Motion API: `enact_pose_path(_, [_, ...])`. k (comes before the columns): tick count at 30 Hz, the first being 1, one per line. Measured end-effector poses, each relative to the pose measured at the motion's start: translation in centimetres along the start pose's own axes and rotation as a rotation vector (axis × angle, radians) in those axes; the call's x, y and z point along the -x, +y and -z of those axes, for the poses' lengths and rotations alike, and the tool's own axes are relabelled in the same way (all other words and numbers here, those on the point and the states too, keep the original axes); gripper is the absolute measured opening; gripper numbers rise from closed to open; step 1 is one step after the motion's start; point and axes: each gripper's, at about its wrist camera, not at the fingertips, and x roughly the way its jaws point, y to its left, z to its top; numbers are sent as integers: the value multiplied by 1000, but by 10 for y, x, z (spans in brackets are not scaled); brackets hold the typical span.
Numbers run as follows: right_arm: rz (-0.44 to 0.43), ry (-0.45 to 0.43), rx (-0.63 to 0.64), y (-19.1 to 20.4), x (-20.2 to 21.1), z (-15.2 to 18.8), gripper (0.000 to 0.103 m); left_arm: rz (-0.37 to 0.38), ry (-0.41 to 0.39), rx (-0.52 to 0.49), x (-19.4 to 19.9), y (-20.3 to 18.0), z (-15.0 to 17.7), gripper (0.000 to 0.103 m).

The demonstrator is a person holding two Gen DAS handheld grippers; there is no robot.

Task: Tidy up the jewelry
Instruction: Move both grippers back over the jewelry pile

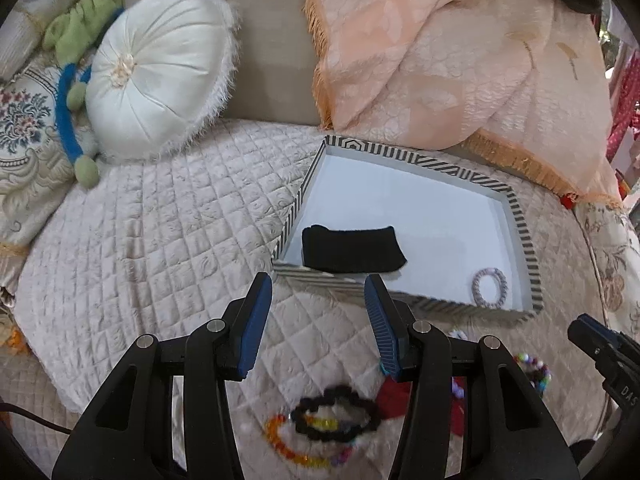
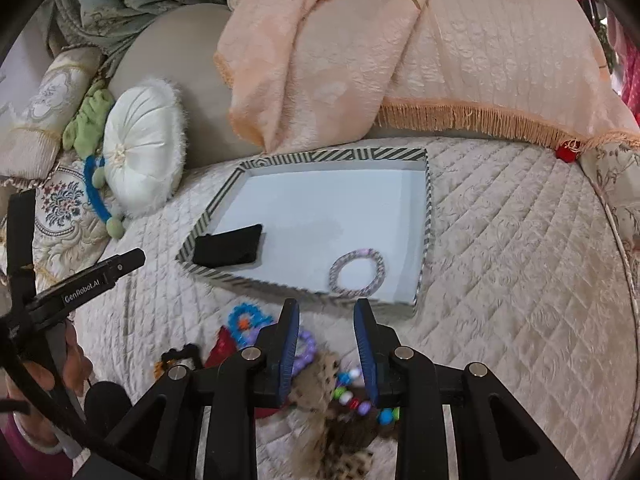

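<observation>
A striped-rim tray [image 1: 420, 160] [image 2: 429, 200] with a white floor lies on the quilted bed. Inside it are a black cloth band [image 1: 352, 249] [image 2: 228, 246] and a pale braided bracelet [image 1: 489, 285] [image 2: 357, 272]. My left gripper [image 1: 318, 286] is open and empty, above a black bead bracelet [image 1: 332, 416] and an orange-multicolour bead bracelet [image 1: 296, 446]. My right gripper [image 2: 326, 312] is open and empty, just in front of the tray's near rim, above a multicolour bead bracelet [image 2: 360, 398], a leopard-print scrunchie [image 2: 332, 440] and a purple ring [image 2: 306, 350].
A blue beaded ring [image 2: 244, 318], a red cloth piece [image 1: 394, 398] [image 2: 222, 350] and more bead bracelets [image 1: 534, 372] lie on the quilt in front of the tray. A white round cushion [image 1: 156, 76] [image 2: 142, 148] lies left. A peach fringed blanket [image 1: 460, 60] [image 2: 400, 48] lies behind.
</observation>
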Motion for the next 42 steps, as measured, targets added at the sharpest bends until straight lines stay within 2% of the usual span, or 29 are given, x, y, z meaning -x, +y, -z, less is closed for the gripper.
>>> enact_pose_path(8, [9, -23, 19, 19, 21, 18, 35, -2, -32, 1, 30, -2, 23, 48])
enact_pose_path(14, [32, -37, 43, 32, 30, 29, 36, -6, -41, 5, 43, -3, 35, 48])
enact_pose_path(29, [39, -37, 51, 41, 38, 40, 36, -26, -64, -1, 58, -2, 51, 48])
enact_pose_path(42, [42, -22, 77, 48, 34, 42, 37, -42, -53, -12, 57, -1, 56, 48])
